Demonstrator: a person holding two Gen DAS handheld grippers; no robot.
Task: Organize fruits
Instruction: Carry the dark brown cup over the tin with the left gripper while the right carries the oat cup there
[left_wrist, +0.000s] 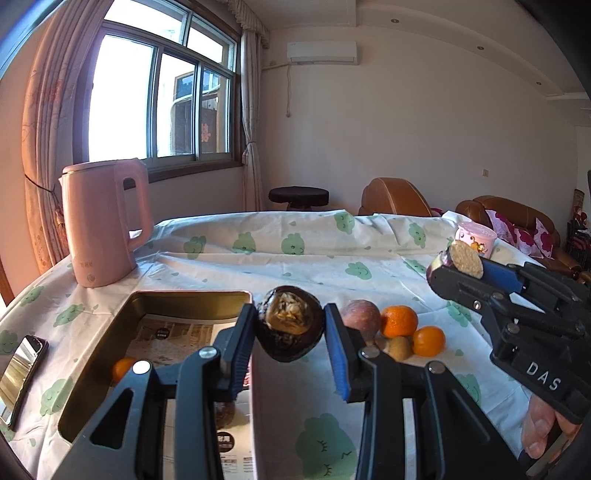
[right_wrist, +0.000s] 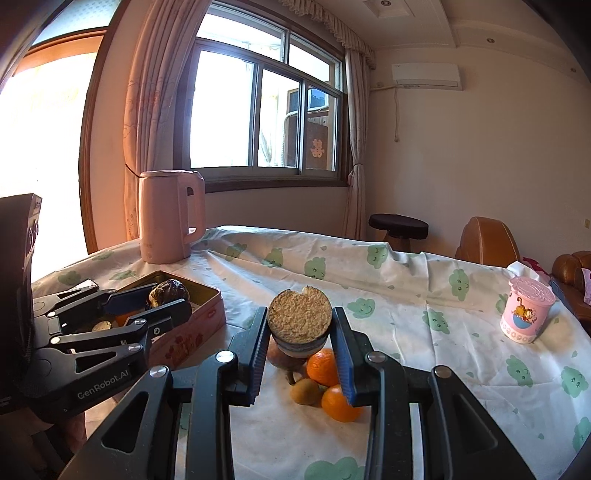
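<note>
My left gripper (left_wrist: 290, 316) is shut on a dark-skinned fruit half (left_wrist: 290, 334) with brownish pulp, held above the right wall of an open tin box (left_wrist: 147, 301). My right gripper (right_wrist: 300, 328) is shut on a purplish fruit half (right_wrist: 299, 317) with a beige grainy cut face, held in the air over a small pile of fruit. The pile on the tablecloth holds two oranges (right_wrist: 323, 365) (right_wrist: 340, 404), a kiwi (right_wrist: 304, 391) and a reddish round fruit (left_wrist: 360, 319). Inside the tin lie an orange (left_wrist: 122, 369) and a dark fruit (left_wrist: 225, 413).
A pink kettle (left_wrist: 103, 229) stands at the back left behind the tin. A phone (left_wrist: 22, 373) lies left of the tin near the table edge. A pink cartoon cup (right_wrist: 526, 310) stands at the far right. Sofas and a stool stand beyond the table.
</note>
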